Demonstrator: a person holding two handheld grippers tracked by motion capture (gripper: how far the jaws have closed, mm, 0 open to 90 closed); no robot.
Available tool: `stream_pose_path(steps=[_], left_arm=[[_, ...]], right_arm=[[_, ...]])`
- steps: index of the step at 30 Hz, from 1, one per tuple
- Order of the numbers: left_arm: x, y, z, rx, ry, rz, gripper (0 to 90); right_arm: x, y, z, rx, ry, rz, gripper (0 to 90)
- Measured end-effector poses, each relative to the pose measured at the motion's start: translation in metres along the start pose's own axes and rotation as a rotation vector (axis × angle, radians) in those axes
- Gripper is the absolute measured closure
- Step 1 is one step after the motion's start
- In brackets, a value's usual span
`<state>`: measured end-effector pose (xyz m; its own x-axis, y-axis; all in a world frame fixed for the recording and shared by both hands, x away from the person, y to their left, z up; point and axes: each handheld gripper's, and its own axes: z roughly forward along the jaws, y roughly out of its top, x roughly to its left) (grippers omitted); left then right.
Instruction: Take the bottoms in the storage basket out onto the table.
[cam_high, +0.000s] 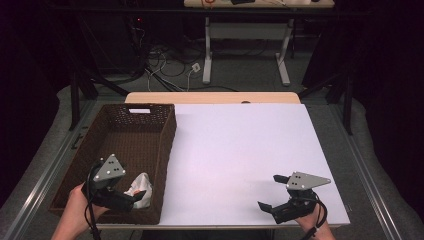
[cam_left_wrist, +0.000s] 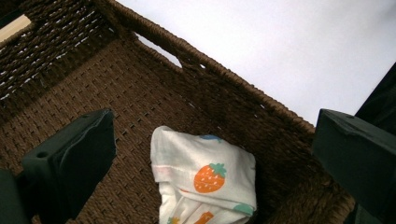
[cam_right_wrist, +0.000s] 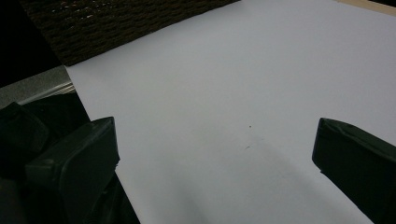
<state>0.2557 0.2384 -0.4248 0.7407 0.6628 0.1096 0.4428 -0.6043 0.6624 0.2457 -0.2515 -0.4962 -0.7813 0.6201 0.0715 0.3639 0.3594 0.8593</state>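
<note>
We see a soft, light strawberry cloth (cam_left_wrist: 205, 179) in the basket (cam_high: 167, 145) — pinch a fold; left gripper (cam_left_wrist: 210, 154) and right gripper (cam_high: 274, 192) both spread wide

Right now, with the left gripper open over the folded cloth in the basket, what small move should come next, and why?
Probably lift the left gripper straight up out of the basket. Its jaws stand wide open, and the strawberry-print cloth lies loose between them on the basket floor in the near right corner, so it looks already set down. The right gripper is open over bare white table.
</note>
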Motion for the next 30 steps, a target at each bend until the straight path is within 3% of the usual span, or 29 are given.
stream_pose_path(steps=[5,9,17,19,30], left_arm=[[0.005,0.007,0.002,0.048,-0.006,0.025,0.0],[0.008,0.009,0.004,0.061,-0.013,0.027,0.0],[0.018,0.012,0.012,0.139,-0.026,0.032,0.0],[0.020,0.013,0.017,0.182,-0.049,0.042,0.0],[0.026,0.013,0.033,0.277,-0.095,0.037,0.0]], right_arm=[[0.000,0.000,0.000,0.000,-0.002,0.003,0.0],[0.000,0.000,0.000,0.000,0.007,0.007,0.0],[-0.001,0.000,0.000,-0.001,0.004,0.005,0.0],[-0.001,0.000,0.000,0.000,0.002,0.005,0.0],[-0.001,0.000,0.000,0.006,0.005,0.006,0.1]])
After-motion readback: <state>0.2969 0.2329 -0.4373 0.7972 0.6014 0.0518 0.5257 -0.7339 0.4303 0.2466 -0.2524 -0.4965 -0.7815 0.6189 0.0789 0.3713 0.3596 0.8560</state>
